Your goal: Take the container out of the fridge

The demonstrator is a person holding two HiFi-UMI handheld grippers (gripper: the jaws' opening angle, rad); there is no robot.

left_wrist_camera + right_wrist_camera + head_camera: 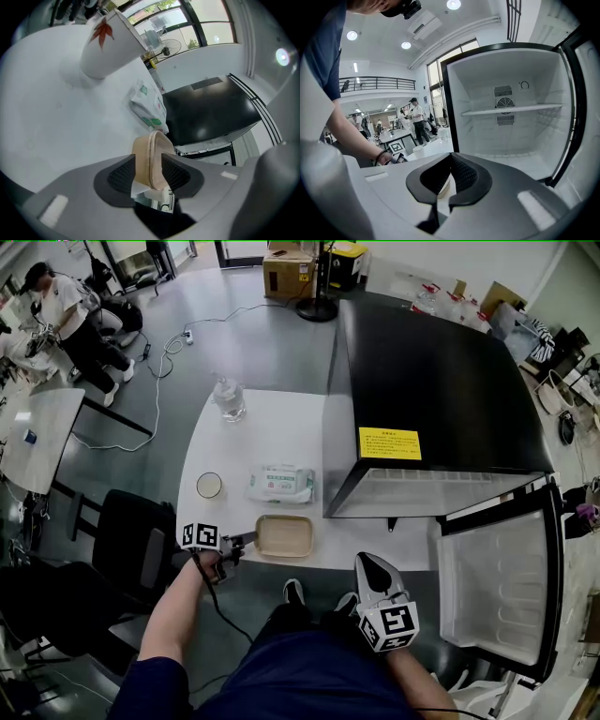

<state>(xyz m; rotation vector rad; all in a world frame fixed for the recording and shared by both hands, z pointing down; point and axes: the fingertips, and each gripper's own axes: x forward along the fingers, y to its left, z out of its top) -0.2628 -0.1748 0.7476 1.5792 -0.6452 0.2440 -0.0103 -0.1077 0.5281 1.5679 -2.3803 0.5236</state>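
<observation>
Overhead, no sight into the fridge (441, 381): black top covering the cavity, white walls and one shelf (511, 109) showing only in the right gripper view. Near end of the container (285, 536) masked by the pads in the left gripper view, far end clear against the bench (281, 418). Sits flat at the bench's near edge, outside the fridge, just this side of a pack of wipes (280, 484), with a paper cup (209, 485) farther left. Open bench between the wipes and a clear bottle (229, 399) near the far edge. To the right, fridge door (497, 587) swung wide toward the person. Left gripper (244, 542) at the container's left end, jaws apart, rim standing between the pads without being squeezed. Right gripper (368, 561) low between bench edge and door, jaws together on nothing.
</observation>
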